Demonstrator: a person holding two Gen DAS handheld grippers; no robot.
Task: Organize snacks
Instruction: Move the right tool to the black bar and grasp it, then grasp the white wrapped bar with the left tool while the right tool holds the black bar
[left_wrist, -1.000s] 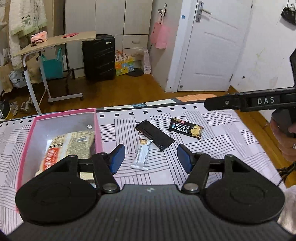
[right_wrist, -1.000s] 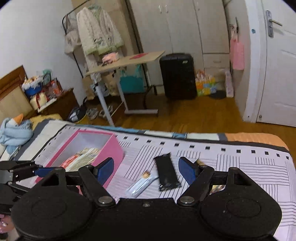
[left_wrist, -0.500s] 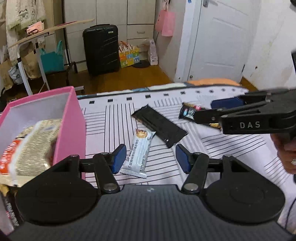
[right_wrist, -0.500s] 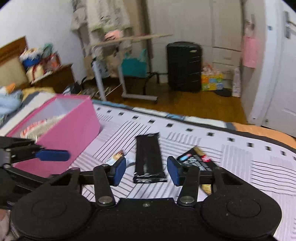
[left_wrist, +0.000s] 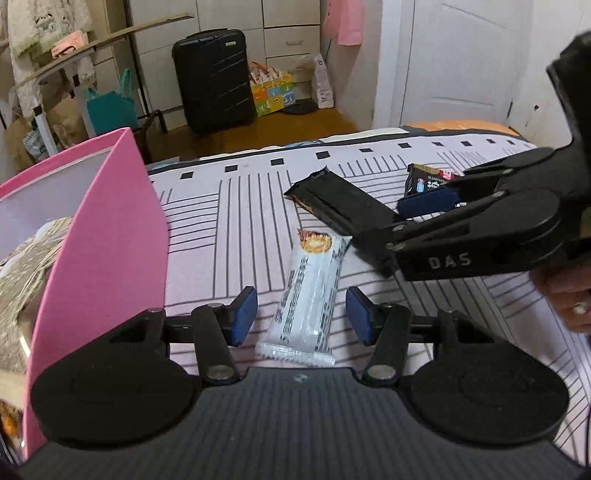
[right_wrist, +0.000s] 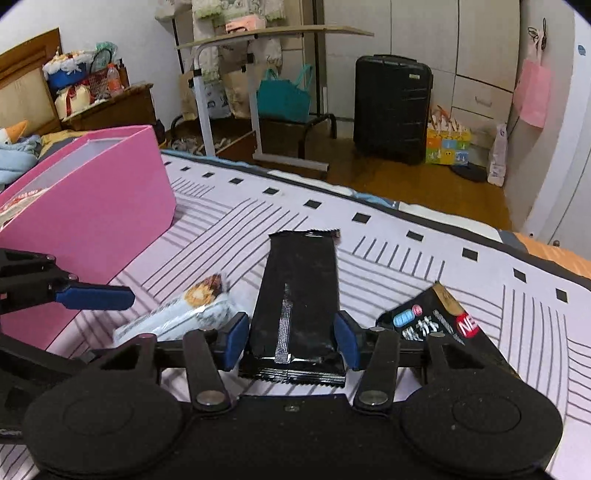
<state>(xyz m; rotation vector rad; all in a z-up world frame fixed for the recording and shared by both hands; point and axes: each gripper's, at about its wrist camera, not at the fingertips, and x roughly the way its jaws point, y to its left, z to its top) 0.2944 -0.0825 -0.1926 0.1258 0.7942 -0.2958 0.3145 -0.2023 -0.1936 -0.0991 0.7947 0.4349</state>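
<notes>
On the striped bed cover (left_wrist: 229, 206) lie three snacks: a white bar (left_wrist: 310, 295), a long black bar (right_wrist: 295, 299) and a printed dark packet (right_wrist: 439, 325) to its right. The left gripper (left_wrist: 301, 314), its jaws closing in, straddles the white bar without touching. The right gripper (right_wrist: 291, 339), just reopening, brackets the black bar's near end; whether its pads press, I cannot tell. A pink box (left_wrist: 107, 236) stands left.

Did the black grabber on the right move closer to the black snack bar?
Yes. The right gripper has come down toward the bed: the black snack bar, far ahead before, now sits between its blue fingers, which have just been opening slightly.
</notes>
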